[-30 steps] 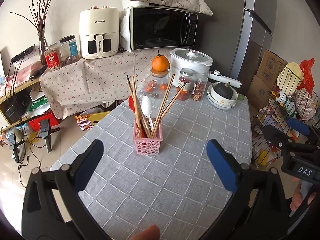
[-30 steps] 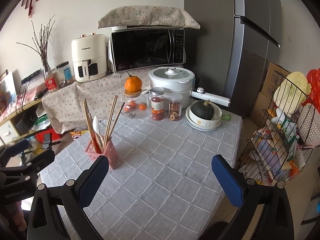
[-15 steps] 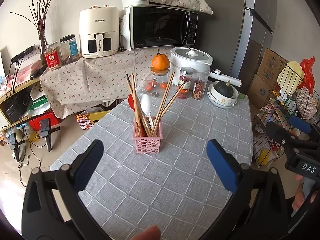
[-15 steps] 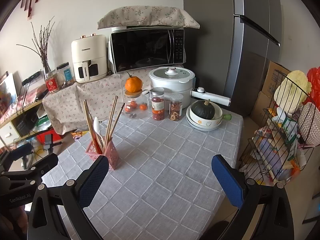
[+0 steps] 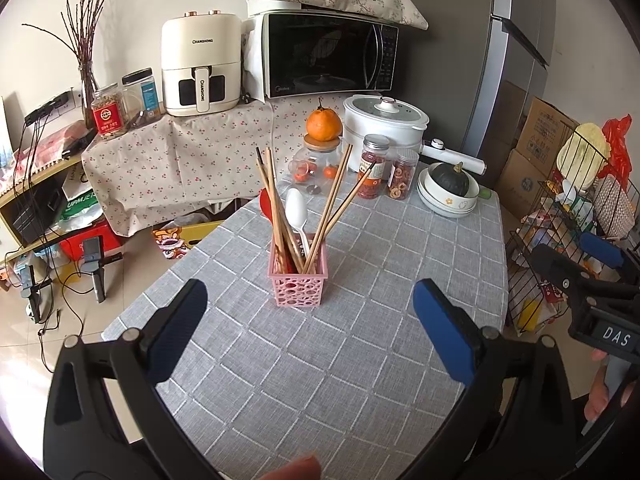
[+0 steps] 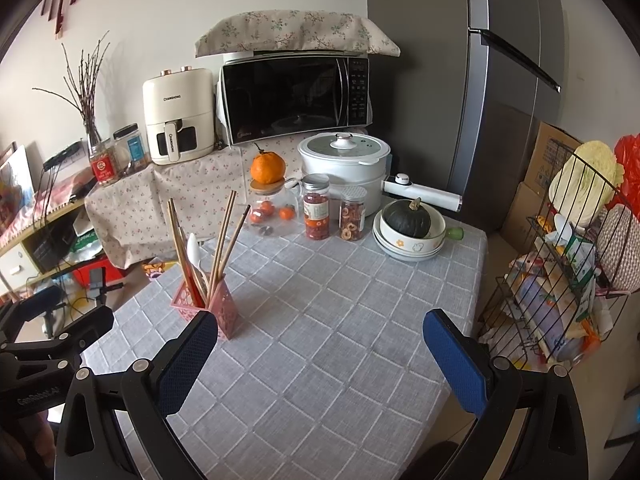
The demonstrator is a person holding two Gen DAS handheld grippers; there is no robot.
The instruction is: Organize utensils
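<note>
Chopsticks [image 5: 276, 204] and a white spoon [image 5: 297, 210] stand in the pink basket [image 5: 298, 284], so both grippers, left [image 5: 308, 312] and right [image 6: 320, 360], hover wide-fingered and empty, probably finished.

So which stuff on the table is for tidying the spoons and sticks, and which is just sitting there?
For the job: pink basket, chopsticks, white spoon, red spoon.

Just sitting there: orange, two snack jars, pumpkin in bowls, white cooker.
</note>
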